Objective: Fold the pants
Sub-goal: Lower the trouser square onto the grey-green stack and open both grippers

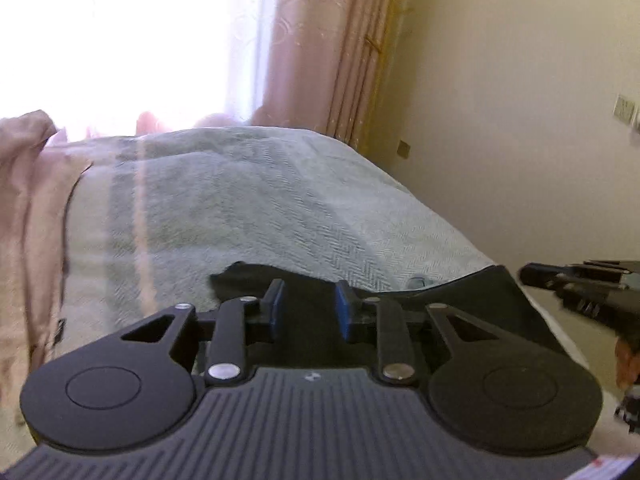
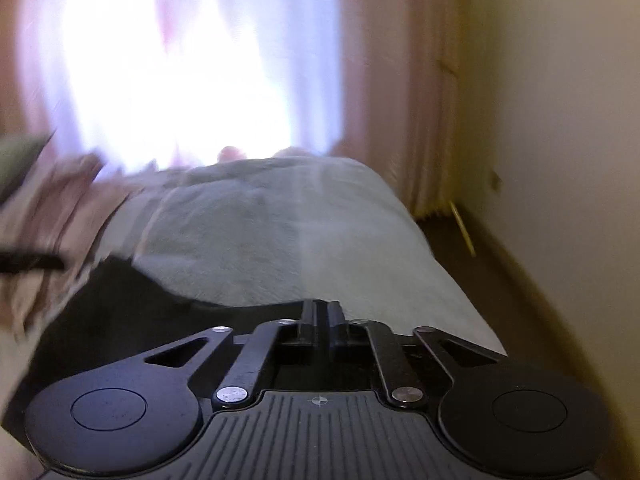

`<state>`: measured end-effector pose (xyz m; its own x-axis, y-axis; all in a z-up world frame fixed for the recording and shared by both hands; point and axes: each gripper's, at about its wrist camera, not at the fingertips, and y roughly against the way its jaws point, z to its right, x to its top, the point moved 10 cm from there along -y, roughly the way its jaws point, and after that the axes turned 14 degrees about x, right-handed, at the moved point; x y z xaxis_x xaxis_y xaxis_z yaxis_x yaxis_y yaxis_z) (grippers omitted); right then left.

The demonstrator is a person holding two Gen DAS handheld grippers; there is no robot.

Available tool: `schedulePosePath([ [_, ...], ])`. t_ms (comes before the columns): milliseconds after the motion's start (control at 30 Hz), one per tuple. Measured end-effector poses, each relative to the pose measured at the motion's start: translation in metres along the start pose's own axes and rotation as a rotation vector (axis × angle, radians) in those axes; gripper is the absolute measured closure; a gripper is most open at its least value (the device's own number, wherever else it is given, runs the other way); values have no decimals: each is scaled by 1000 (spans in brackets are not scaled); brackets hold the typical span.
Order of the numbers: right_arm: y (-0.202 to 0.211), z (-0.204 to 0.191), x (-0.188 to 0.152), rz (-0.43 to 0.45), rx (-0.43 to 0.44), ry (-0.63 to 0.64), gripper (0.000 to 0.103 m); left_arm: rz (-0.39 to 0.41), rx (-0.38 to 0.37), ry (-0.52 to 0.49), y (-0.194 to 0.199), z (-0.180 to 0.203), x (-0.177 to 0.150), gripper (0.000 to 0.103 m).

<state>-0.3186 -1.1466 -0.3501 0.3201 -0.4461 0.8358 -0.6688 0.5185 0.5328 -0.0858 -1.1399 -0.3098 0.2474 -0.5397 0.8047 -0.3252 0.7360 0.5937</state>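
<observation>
The black pants (image 1: 472,304) lie on a pale green bedspread (image 1: 248,208), and their far edge runs under both grippers. In the left wrist view my left gripper (image 1: 310,306) stands open just above the cloth, with a wide gap between its blue pads (image 1: 343,308). The right gripper (image 1: 532,274) reaches in from the right at the pants' raised corner. In the blurred right wrist view my right gripper (image 2: 322,316) has its fingers pressed together at the edge of the pants (image 2: 120,320). The pinched cloth itself is hidden.
A pink quilt (image 1: 28,216) is bunched along the left side of the bed. Beyond the bed are a bright window and pink curtains (image 1: 320,48). A cream wall (image 1: 520,120) and a strip of dark floor (image 2: 500,264) run along the right side.
</observation>
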Motion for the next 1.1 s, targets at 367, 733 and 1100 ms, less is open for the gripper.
schedulePosePath([
  [367, -43, 14, -61, -46, -10, -25, 102, -79, 119, -62, -55, 4, -43, 92],
  [733, 68, -36, -70, -36, 31, 27, 102, -61, 93, -132, 54, 31, -89, 88],
  [1100, 32, -38, -123, -78, -57, 108, 102, -67, 159, -127, 36, 33, -128, 85],
])
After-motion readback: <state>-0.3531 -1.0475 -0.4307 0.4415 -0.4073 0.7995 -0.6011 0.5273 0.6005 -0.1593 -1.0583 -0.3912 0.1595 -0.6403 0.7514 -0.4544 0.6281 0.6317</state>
